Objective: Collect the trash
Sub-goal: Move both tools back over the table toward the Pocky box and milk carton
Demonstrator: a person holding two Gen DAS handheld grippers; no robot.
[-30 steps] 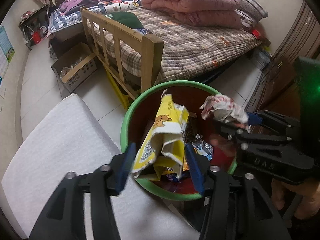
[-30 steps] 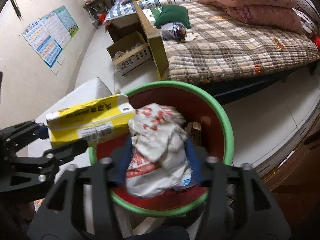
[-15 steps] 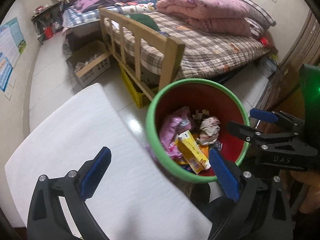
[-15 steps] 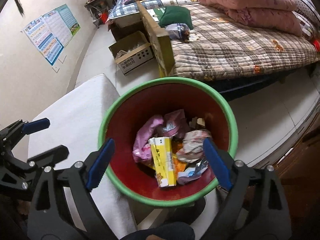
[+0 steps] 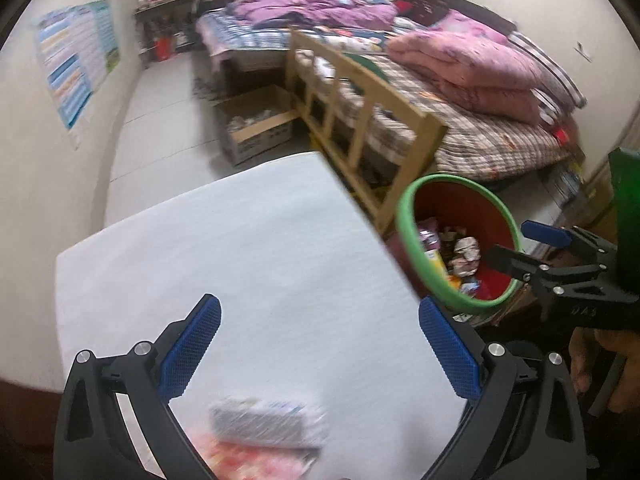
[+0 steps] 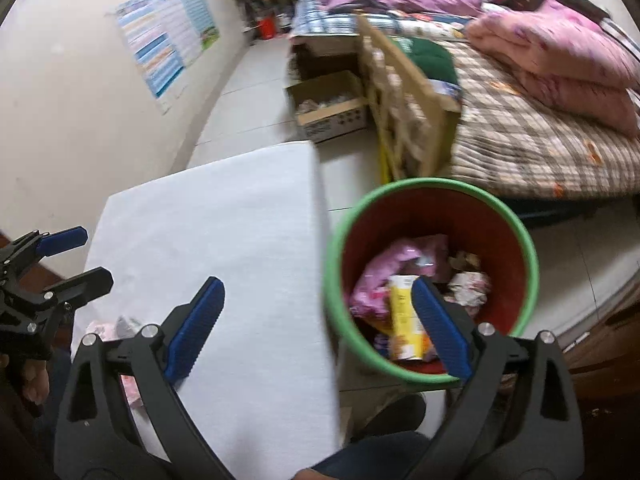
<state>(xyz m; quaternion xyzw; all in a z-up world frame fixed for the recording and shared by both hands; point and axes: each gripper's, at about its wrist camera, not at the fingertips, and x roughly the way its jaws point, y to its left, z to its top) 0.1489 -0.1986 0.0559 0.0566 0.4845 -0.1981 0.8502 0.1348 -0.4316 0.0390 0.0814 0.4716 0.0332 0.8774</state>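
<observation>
Both grippers wide apart and holding nothing, trash in the bin and some on the white table.

At the far left, a poster (image 6: 168,36) hangs on the wall; its writing is too small to read. The left gripper (image 5: 320,354) is spread wide over the white table (image 5: 248,248), and just near it lie blurred wrappers (image 5: 260,436), grey and pink, on the near edge of the table. Far behind the table, an open cardboard box (image 6: 330,104) stands on the floor beside the wooden bed frame (image 5: 360,120); it holds pale things I cannot name, and its print is not readable. To the right of the table stands the bin (image 6: 432,280), green rim and red inside. In it are a pink bag (image 6: 376,280), a yellow carton (image 6: 404,328) with unreadable print, and a crumpled white-red wrapper (image 6: 470,286). The right gripper (image 6: 320,332) is also spread wide, one finger over the table, the other over the bin.
</observation>
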